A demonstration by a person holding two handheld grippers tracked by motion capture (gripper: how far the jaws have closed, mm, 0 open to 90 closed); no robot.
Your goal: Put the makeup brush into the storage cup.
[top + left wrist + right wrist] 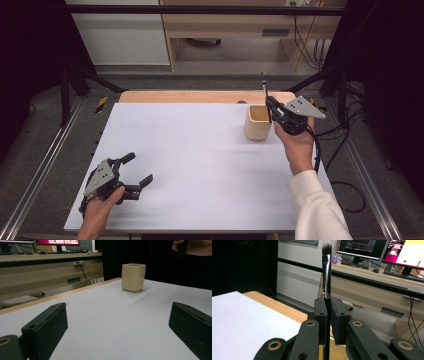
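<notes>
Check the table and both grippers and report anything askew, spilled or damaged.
Nothing stands out. The cream cup stands upright on the white table, with no spill. The right gripper clamps a makeup brush upright, bristles up, above the cup. The left gripper rests open and holds nothing.

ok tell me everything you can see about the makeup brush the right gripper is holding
The slim makeup brush has a black handle, a shiny silver metal ferrule and a rounded tuft of dark bristles fading to pale tips. It stands upright, bristles up, clamped by its handle between the black jaws of the right gripper, just above the cream square-sided cup on the white table.
</notes>
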